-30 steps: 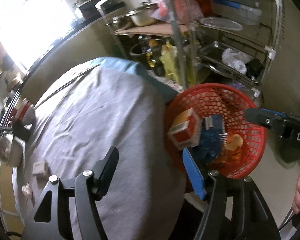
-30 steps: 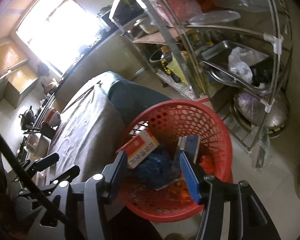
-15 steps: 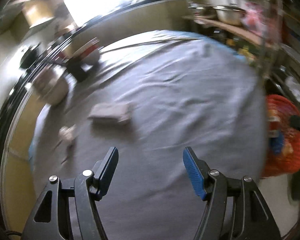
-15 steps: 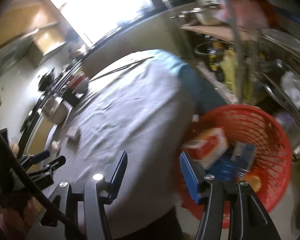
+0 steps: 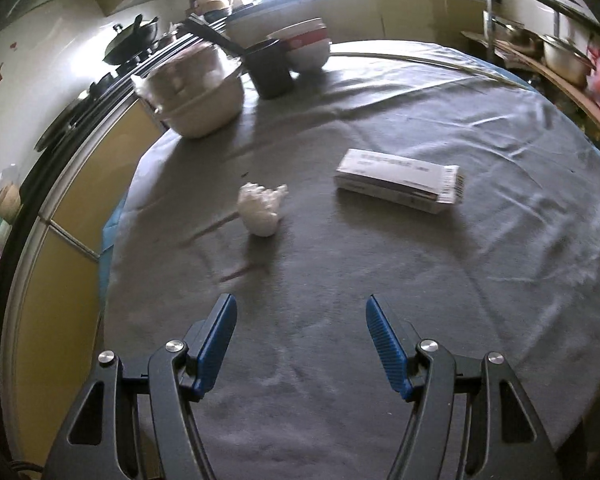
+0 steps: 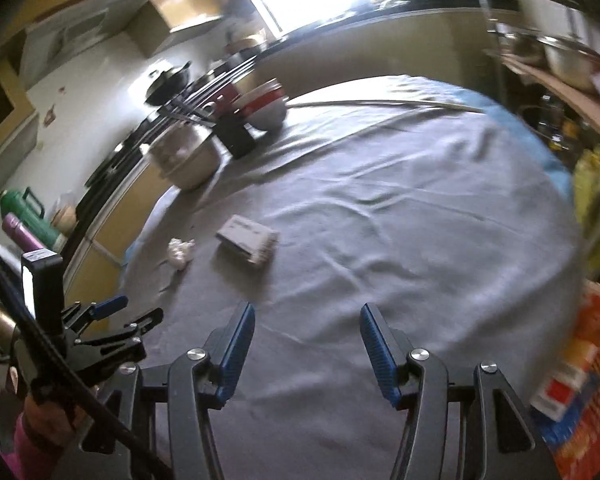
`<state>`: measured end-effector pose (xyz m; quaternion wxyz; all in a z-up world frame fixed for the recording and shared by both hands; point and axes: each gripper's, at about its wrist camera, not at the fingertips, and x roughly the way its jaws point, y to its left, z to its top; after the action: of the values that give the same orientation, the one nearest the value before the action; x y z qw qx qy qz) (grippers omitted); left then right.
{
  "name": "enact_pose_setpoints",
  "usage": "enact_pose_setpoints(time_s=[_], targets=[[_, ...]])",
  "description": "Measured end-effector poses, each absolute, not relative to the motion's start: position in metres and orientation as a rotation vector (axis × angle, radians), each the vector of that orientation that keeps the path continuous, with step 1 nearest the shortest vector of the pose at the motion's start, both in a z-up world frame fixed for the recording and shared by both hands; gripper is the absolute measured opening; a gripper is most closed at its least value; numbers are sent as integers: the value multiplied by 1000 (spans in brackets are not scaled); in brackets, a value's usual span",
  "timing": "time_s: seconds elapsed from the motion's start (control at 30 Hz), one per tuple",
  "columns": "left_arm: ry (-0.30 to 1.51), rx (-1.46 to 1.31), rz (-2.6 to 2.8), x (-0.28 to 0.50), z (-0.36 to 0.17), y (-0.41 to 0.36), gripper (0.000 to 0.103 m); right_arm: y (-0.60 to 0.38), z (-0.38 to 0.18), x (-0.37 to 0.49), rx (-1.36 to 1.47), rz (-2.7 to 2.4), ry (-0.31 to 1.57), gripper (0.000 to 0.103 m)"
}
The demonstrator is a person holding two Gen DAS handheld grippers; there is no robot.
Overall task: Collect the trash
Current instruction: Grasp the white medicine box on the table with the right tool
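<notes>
On the grey-clothed counter (image 5: 380, 280) lie a crumpled white tissue (image 5: 261, 209) and, just to its right and apart from it, a flat white box (image 5: 400, 181), both ahead of the grippers. Behind them near the counter's far edge stand a metal pot (image 5: 198, 94), a dark cup (image 5: 271, 68) and a red-and-white bowl (image 5: 306, 46). Both the left gripper (image 5: 300, 344) and the right gripper (image 6: 306, 346) hang over bare cloth with jaws apart and nothing between them; a red basket (image 6: 592, 376) of trash sits at the right edge.

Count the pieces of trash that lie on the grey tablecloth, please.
2: a crumpled white paper wad nearer the left edge, and a flat grey-white cardboard box to its right. Nothing visible hides more.
</notes>
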<state>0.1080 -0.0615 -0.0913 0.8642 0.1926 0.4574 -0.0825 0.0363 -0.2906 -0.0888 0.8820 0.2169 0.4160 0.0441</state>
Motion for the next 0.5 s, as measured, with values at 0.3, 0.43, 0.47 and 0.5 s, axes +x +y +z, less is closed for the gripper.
enact_pose_setpoints(time_s=[0.3,0.43,0.47,0.5], targets=[[970,395,-172,122,-94,-49,68,-255,-107,121,386,185,927,59],[975,400,-169,126,-96,-47,68,-248,-118,156,380,199,947,59],[977,400,-167,127,-96,-46,68,-247,-120,164,381,202,950,59],[980,400,-164,128,-97,-45,68,-245,-123,172,380,202,951,59]])
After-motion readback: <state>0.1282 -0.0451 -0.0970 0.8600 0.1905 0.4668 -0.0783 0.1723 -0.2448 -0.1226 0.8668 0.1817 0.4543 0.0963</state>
